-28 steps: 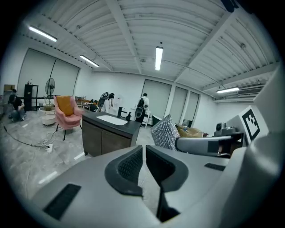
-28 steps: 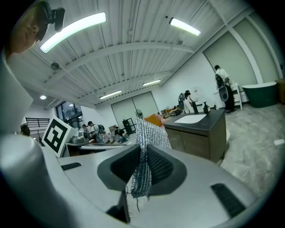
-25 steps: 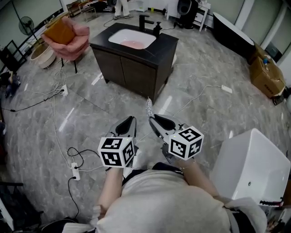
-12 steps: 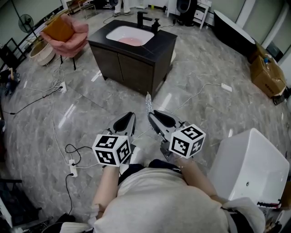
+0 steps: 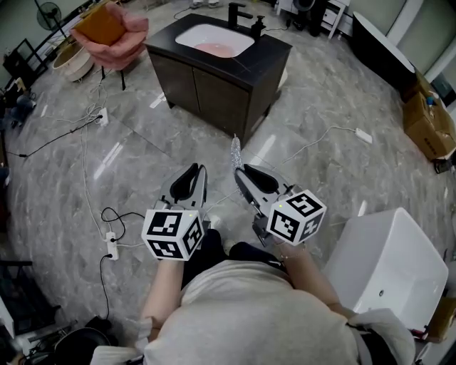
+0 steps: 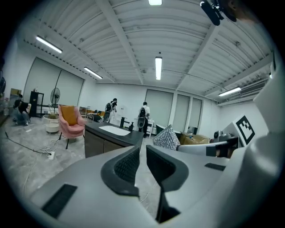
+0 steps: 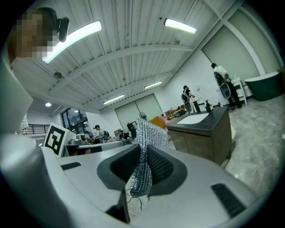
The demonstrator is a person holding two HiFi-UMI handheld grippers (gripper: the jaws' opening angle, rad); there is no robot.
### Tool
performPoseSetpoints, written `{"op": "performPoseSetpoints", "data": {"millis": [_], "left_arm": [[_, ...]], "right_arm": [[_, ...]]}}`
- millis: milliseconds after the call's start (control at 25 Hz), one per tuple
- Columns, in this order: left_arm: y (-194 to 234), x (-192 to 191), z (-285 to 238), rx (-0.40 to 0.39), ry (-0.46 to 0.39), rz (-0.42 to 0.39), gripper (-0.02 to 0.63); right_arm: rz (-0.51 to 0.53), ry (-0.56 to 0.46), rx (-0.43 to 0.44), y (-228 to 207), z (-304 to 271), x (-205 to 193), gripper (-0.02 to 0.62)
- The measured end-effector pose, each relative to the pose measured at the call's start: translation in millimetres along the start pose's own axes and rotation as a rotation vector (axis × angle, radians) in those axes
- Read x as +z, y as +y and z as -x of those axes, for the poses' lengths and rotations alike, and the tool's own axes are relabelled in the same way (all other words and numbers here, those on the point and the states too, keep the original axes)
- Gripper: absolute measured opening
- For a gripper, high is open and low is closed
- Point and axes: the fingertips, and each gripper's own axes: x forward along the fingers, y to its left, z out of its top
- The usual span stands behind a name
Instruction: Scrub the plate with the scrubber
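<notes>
- The right gripper (image 7: 143,153) is clamped on the scrubber (image 7: 150,131), a silvery mesh piece pinched between the jaws. Its top sticks up past the tips.
- The left gripper (image 6: 143,153) is clenched with nothing in it, and we only see a thin slit between the pads.
- In the head view both sit side by side, low in front of the person's body. They point roughly level over the grey marble floor (image 5: 320,107), well apart from the dark cabinet (image 5: 214,93).
- The cabinet's black surface (image 5: 269,58) carries a white sink (image 5: 199,36) and a black faucet (image 5: 235,13).
- There's a pink patch (image 5: 217,48) in the sink, and we honestly can't tell if that's the plate.
- Off to the left we've got a pink armchair (image 5: 128,32) with an orange cushion (image 5: 100,27).
- Cables and a power strip (image 5: 112,246) lie on the floor on that side.
- A white box (image 5: 388,264) sits near the person's right.
</notes>
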Motion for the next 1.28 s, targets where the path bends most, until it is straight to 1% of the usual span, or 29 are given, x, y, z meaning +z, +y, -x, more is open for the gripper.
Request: {"op": "performPoseSetpoints", "data": {"millis": [120,280,360,600,760,920,1040,1160,1280], "left_arm": [[12,0,-10,0.010,0.004,-0.004,0.043],[36,0,-37,0.003,0.030,-0.024,0.046],[51,4,-54,-0.006,0.038,-0.028,0.068],[114,37,-105,-0.015,0.030,-0.024,0.083],[161,61,-135,-0.034,0.024,-0.024,0.087],[201,80,-157,-0.075,0.009,-0.001,0.087],[223,88,-170,-0.092,0.016,0.004,0.087],[236,84,-180,-0.100,0.034,0.032,0.087],[250,72,-187,-0.107,0.066,0.058,0.087]], "right_arm": [[0.009,-0.001,-0.002,-5,-15,5,0.075],[0.035,-0.021,-0.020,-21,-42,21,0.075],[0.039,-0.030,-0.036,-31,-61,31,0.075],[0.038,-0.050,-0.075,-57,-129,67,0.075],[0.039,-0.066,-0.089,-64,-182,89,0.075],[0.034,-0.073,-0.105,-67,-228,98,0.075],[0.022,-0.071,-0.125,-70,-252,101,0.074],[0.001,-0.059,-0.149,-76,-263,98,0.074],[0.008,-0.038,-0.175,-79,-273,96,0.074]]}}
